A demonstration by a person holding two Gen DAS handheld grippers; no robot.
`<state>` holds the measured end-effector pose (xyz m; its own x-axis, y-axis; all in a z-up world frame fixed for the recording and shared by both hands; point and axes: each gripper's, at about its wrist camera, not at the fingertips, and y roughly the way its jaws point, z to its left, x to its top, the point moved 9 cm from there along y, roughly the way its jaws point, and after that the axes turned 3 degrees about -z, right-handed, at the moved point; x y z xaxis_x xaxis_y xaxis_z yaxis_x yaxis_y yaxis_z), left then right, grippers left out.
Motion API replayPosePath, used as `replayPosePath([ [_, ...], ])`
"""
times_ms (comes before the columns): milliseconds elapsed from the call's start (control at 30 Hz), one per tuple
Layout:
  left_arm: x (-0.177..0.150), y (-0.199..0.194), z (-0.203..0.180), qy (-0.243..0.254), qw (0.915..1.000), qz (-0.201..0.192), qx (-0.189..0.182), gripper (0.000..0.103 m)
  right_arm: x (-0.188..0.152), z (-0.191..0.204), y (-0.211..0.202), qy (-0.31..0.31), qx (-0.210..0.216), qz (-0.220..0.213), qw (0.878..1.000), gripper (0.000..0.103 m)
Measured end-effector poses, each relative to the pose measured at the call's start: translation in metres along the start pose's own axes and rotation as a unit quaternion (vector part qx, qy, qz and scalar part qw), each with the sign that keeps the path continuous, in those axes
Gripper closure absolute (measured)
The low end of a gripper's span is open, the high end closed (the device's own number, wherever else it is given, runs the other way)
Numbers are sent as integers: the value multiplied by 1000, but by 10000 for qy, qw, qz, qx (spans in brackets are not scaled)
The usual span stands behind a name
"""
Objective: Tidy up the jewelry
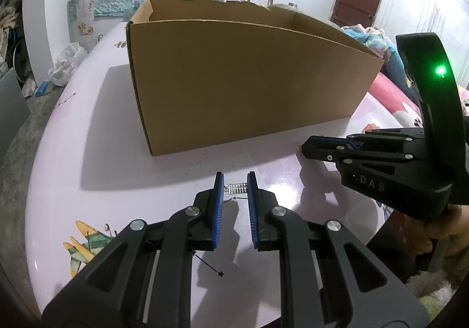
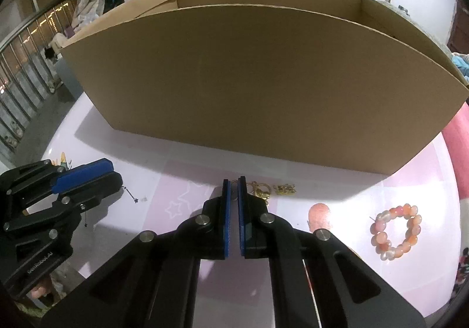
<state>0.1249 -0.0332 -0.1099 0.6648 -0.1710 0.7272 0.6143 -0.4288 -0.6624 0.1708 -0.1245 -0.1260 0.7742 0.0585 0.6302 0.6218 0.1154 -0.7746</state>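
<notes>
A: Report on the right claw (image 2: 234, 181).

B: Jaws all but closed, tips down on the table (image 2: 187, 199) just short of the box (image 2: 249, 87). A gold ring or loop (image 2: 235, 183) shows at the tips; the blue pads appear to pinch it, though the contact itself is too small to confirm. I judge it gripped.

A: The rest of the gold?

B: The charm cluster (image 2: 262, 190) lies touching the right pad's outer side, and a gold chain (image 2: 283, 189) sits a little further right. Both run in a line along the box's front wall. The bead bracelet (image 2: 395, 231) lies apart, toward the table's right edge.

A: Left claw (image 1: 235, 181)?

B: Partly open, a narrow gap. A silver comb-shaped piece (image 1: 238, 189) lies crosswise between the tips, long axis from pad to pad. No contact visible; I judge it not gripped. A thin black star chain (image 1: 209, 265) trails on the table beneath that claw.

A: What does the next move turn on?

B: The box stands directly ahead of both claws, wall high. My judgement: the right claw must lift clear of that rim, then go forward.
</notes>
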Motion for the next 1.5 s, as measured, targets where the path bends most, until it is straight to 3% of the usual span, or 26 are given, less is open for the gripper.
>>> replayPosePath([
  [467, -6, -21, 14, -142, 9998, -123, -22, 88, -19, -3, -35, 359, 363, -165, 9986, 98],
  [500, -7, -20, 15, -147, 9998, -105, -17, 88, -19, -2, -36, 332, 346, -165, 9987, 97],
  [567, -8, -20, 15, -155, 9998, -92, -30, 88, -18, -2, -34, 294, 322, -146, 9989, 79],
  [633, -6, -19, 14, -170, 9998, -104, -67, 88, -16, -1, -29, 227, 286, -127, 9993, 73],
  [1167, 2, -14, 15, -125, 9996, -147, -207, 88, 3, 2, 3, -6, -58, -45, 10000, 73],
  [1500, -2, -7, 15, -190, 9993, -28, -310, 88, 5, 6, 6, -151, -178, 57, 9997, 79],
])
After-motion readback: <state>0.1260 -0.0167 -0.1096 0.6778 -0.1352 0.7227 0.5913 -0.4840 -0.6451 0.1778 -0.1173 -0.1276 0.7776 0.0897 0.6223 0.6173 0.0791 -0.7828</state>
